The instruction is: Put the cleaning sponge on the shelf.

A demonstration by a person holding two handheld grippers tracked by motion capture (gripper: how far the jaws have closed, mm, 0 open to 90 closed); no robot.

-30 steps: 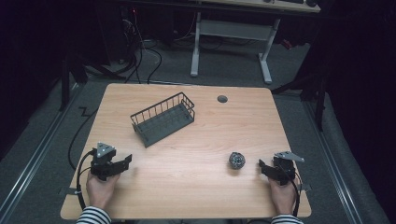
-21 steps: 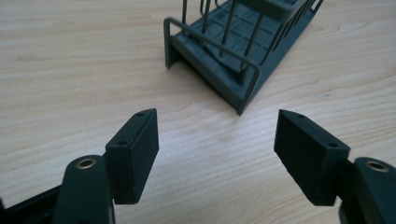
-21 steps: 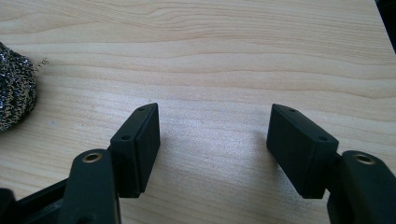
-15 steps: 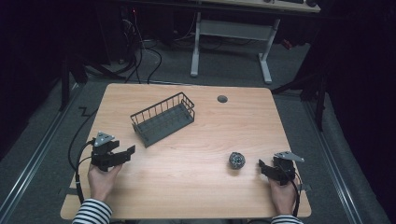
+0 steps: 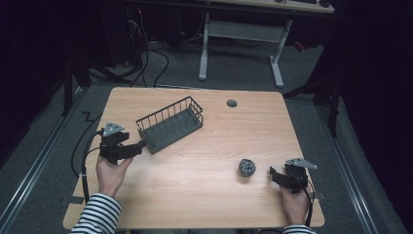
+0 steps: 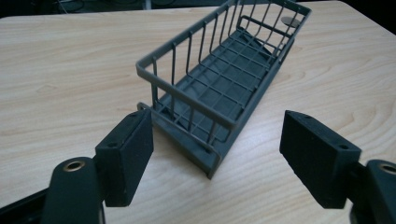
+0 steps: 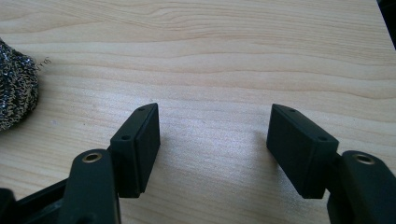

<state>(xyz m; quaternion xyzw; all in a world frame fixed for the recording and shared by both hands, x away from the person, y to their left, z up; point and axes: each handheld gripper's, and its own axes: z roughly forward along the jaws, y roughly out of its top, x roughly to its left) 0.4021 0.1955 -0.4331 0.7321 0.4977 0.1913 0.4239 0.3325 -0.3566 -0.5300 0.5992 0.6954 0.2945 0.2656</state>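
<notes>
I see the wooden table (image 5: 204, 195) carrying a grey wire basket (image 5: 170, 124) left of centre and angled toward the far right, with a small steel-wool scrubber (image 5: 247, 167) lying near the right front. My left gripper (image 5: 139, 146) sits just at the basket's near-left end, its fingers (image 6: 126, 156) spread wide after just opening, with the basket's end ahead of them and nothing pinched. My right gripper (image 5: 273, 173) rests on the table near the right front edge, just right of the scrubber, fingers (image 7: 140, 147) apart over bare wood.
</notes>
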